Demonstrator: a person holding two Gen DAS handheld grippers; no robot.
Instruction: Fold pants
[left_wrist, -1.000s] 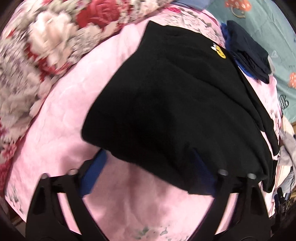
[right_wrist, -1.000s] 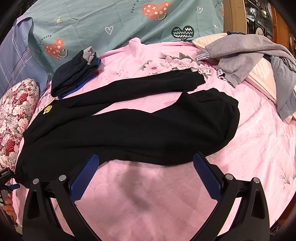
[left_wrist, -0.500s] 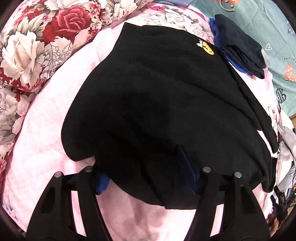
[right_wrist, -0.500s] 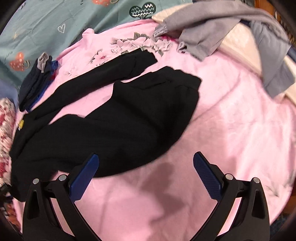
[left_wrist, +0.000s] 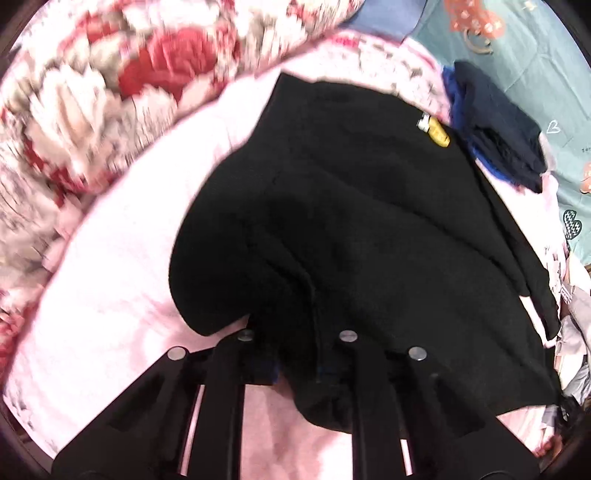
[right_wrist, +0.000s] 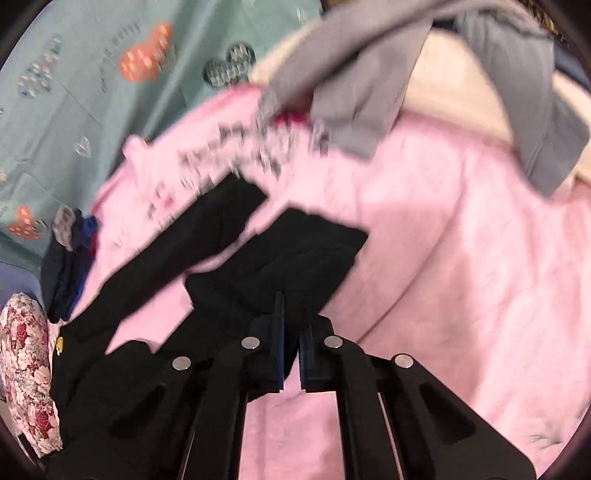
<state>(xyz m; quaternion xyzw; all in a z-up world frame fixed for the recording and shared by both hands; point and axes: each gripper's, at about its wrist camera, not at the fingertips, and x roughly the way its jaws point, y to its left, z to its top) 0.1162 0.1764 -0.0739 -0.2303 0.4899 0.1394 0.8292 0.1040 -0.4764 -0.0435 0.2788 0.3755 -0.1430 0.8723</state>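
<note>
Black pants (left_wrist: 369, 236) with a small yellow patch (left_wrist: 437, 134) lie on the pink bedcover (left_wrist: 122, 280). My left gripper (left_wrist: 295, 350) is shut on the waist-end edge of the pants; the cloth covers its fingertips. In the right wrist view the two legs (right_wrist: 280, 258) stretch away to the left, the waist at lower left. My right gripper (right_wrist: 291, 347) is shut on the near leg's edge close to its cuff.
A red floral pillow (left_wrist: 92, 110) lies left of the waist. A folded dark navy stack (left_wrist: 498, 125) sits beyond the patch. Grey clothes (right_wrist: 388, 85) lie on a cream cushion at the far right. A teal heart-print sheet (right_wrist: 74, 92) lies behind.
Both grippers went from wide open to shut. The left closed on the waist edge, the right moved in over the near leg and closed on its edge.
</note>
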